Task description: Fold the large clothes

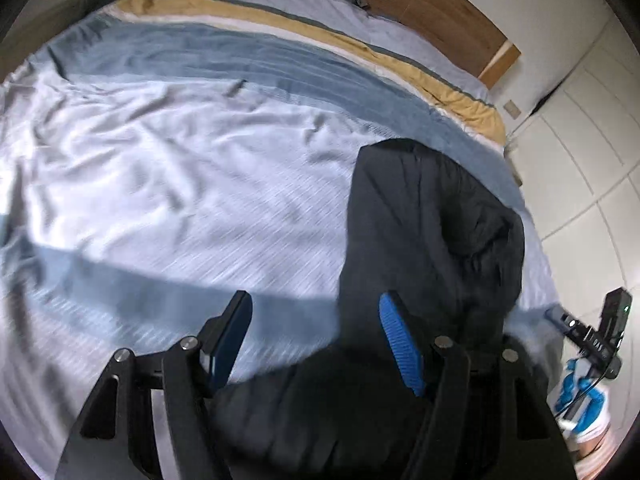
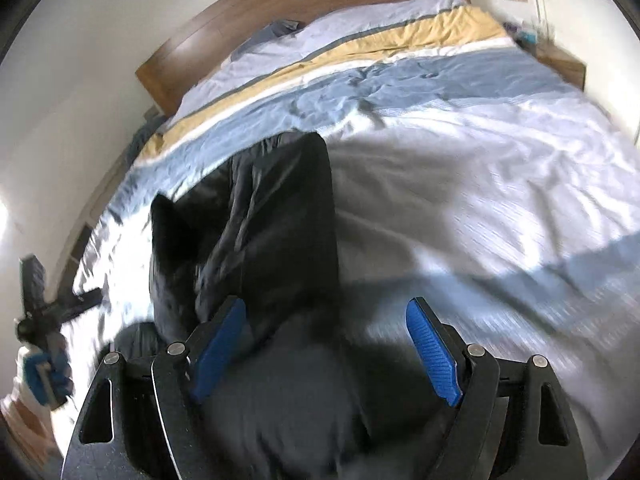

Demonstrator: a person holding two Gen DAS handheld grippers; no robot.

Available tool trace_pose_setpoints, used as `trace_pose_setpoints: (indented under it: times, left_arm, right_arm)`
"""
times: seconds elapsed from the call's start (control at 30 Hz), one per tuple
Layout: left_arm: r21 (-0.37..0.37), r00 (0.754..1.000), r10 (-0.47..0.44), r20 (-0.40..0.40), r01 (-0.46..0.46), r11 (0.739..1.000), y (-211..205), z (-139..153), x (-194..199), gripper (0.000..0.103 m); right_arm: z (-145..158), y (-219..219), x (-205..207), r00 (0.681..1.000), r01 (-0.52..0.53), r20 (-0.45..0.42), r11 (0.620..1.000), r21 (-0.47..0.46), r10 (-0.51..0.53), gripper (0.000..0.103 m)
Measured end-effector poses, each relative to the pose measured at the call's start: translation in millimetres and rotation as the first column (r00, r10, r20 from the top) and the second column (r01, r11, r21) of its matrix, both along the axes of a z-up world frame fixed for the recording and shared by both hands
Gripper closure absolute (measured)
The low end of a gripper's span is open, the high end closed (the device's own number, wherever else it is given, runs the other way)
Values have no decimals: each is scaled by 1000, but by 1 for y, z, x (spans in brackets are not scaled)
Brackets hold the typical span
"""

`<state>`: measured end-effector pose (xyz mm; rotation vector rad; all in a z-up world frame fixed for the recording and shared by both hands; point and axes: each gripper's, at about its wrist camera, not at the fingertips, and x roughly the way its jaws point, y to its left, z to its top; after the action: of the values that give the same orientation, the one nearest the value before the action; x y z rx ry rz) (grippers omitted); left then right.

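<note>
Both our grippers, left gripper (image 1: 316,340) and right gripper (image 2: 326,344), gape wide, gripping nothing; black jacket (image 1: 432,216) lies beneath them on the bed (image 1: 160,160).

No legible text, labels or numbers anywhere; frames motion-blurred.

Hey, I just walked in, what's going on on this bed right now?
A person is working with two handheld grippers over a bed covered in a pale blue duvet. A dark garment lies bunched on the cover, not yet neatly folded. The left gripper and the right gripper both have their jaws standing open above the near part of the garment, and neither is visibly clamped on the fabric. The pictures are motion-blurred.
</note>
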<state>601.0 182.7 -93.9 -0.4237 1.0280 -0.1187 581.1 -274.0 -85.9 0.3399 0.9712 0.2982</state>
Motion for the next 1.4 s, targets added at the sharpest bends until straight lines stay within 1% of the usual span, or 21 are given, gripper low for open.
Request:
trace_pose_setpoints:
  times: [0.07,0.13,0.17,0.23,0.33,0.4,0.47,0.5,0.53,0.6,0.63,0.67,0.7,0.73,0.77,0.87,1.0,1.13,1.27,1.33,1.4]
  left_arm:
    - [-76,1000,14,-9,-15,997,-8,-17,24,38]
    - [-172,999,34,-22,-37,984,-15,-35,43,38]
    - [-206,999,39,-30,-44,978,-18,-43,50,38]
    - [-232,998,52,-47,-62,971,-26,-58,63,38]
    - [-238,996,67,-66,-81,968,-35,-74,78,38]
    - [-249,994,83,-69,-97,964,-34,-80,84,38]
    - [-277,992,103,-80,-121,953,-32,-86,89,39]
    - [-292,990,109,-91,-131,947,-32,-89,93,42]
    - [-307,989,109,-102,-136,942,-32,-92,95,47]
    - [-307,988,94,-125,-129,943,-38,-95,100,71]
    - [-296,988,87,-127,-121,947,-41,-94,101,77]
    - [-272,990,74,-122,-105,957,-46,-91,102,88]
    - [-243,991,59,-116,-86,966,-51,-87,101,92]
    - [-215,994,43,-101,-64,975,-57,-81,98,94]
    - [-201,996,34,-88,-52,978,-59,-76,97,95]
    - [-183,998,23,-56,-33,983,-61,-58,90,96]
    - [-187,1000,4,-28,-9,982,-60,-37,71,97]
    - [-198,1000,-17,14,20,980,-54,-8,33,97]
    - [-209,998,-24,57,36,977,-46,14,-13,97]
    - [-205,997,-29,73,44,978,-44,20,-33,97]
    - [-223,995,-23,93,44,974,-42,24,-58,97]
  right_arm:
    - [-13,3,23,1000,11,-20,999,48,-10,21]
    - [-26,7,45,999,22,-33,996,91,-19,21]
    - [-32,10,54,999,23,-39,993,112,-19,21]
    - [-41,16,68,998,34,-46,993,113,-29,21]
    - [-51,26,87,998,36,-52,992,124,-29,21]
    - [-54,32,96,999,25,-49,993,117,-20,21]
    - [-55,39,105,999,26,-48,995,96,-21,21]
    - [-55,41,108,998,31,-50,996,87,-27,21]
    - [-55,44,111,998,43,-56,996,77,-39,23]
    - [-55,48,116,996,62,-72,996,63,-58,34]
    - [-55,52,117,995,65,-77,997,46,-61,46]
    - [-53,56,118,995,61,-75,998,25,-59,59]
    - [-49,62,117,997,44,-69,999,-3,-44,67]
    - [-45,65,115,997,33,-63,999,-22,-34,79]
    - [-39,69,112,998,19,-53,999,-45,-21,83]
    - [-24,70,102,1000,0,-30,997,-71,-2,88]
    - [2,64,80,1000,-11,14,998,-58,12,90]
    - [34,61,43,995,-55,79,998,-28,57,91]
    - [61,55,-3,985,-103,140,994,36,97,91]
    - [68,54,-27,980,-122,162,991,47,113,91]
    - [71,52,-51,977,-135,177,989,67,122,91]
